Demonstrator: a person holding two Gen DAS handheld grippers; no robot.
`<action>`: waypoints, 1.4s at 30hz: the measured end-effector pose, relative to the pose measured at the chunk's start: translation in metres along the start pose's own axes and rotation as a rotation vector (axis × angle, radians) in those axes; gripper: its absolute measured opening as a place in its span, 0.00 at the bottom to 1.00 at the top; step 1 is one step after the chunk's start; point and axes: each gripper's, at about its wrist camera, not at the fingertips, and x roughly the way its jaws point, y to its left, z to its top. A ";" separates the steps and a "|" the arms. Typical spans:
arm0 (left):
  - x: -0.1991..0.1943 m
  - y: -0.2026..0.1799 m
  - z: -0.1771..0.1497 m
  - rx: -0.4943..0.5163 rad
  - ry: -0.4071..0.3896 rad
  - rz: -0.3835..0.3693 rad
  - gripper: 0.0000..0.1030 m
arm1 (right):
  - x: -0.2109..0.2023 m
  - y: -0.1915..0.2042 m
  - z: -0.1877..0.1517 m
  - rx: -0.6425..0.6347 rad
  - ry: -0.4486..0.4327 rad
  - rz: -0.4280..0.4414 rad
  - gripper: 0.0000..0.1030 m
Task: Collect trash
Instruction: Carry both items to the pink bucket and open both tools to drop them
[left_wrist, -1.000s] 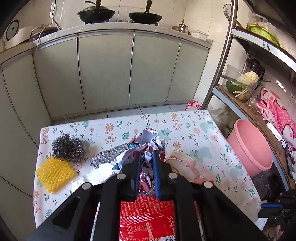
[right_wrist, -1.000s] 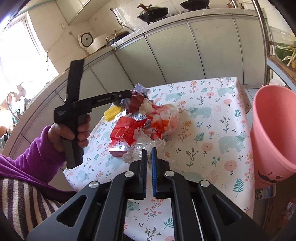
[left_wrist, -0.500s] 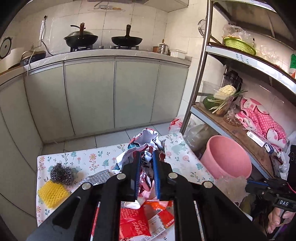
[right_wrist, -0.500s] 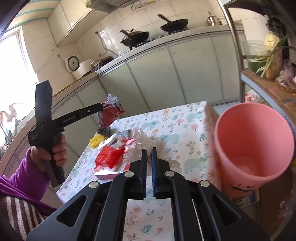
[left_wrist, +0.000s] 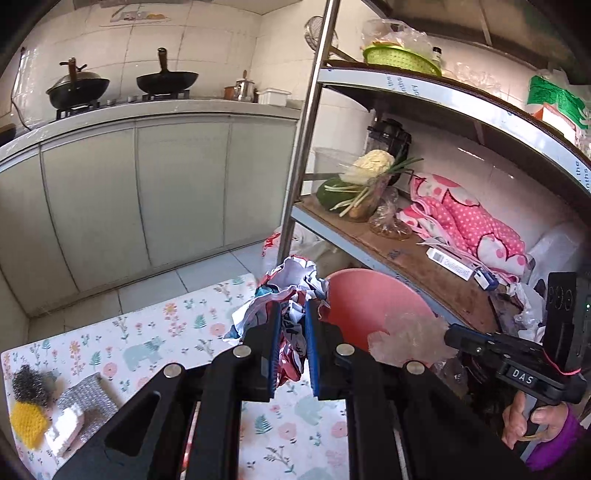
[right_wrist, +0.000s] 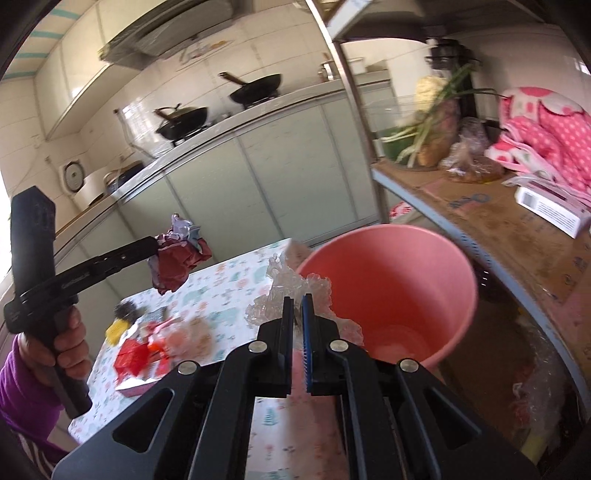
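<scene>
Two loads, one per gripper. Left gripper (left_wrist: 291, 345) jaws pinching a crumpled printed wrapper (left_wrist: 291, 284), lifted clear of the floral worktop (left_wrist: 147, 343) for the drop. Right gripper (right_wrist: 297, 325) jaws pressed together on a clear plastic film (right_wrist: 295, 291), at the rim of the one pink bin (right_wrist: 391, 291). Further back on the worktop: red wrappers (right_wrist: 136, 356), one yellow sponge (left_wrist: 26, 424), one steel scourer (left_wrist: 31, 384). Beyond, two woks (left_wrist: 166, 79).

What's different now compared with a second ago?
Both hand-held grippers swung from over the table toward the pink bucket: the left carrying the crumpled wrapper, the right the clear plastic. Both grips stayed shut; the table's remaining trash hasn't moved.
</scene>
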 end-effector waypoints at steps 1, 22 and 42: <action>0.007 -0.008 0.001 0.010 0.004 -0.017 0.11 | 0.000 -0.005 0.000 0.009 -0.004 -0.016 0.05; 0.128 -0.080 -0.033 0.047 0.190 -0.141 0.13 | 0.050 -0.061 -0.008 0.128 0.043 -0.141 0.05; 0.110 -0.077 -0.029 -0.003 0.193 -0.141 0.24 | 0.040 -0.057 -0.013 0.123 0.053 -0.149 0.30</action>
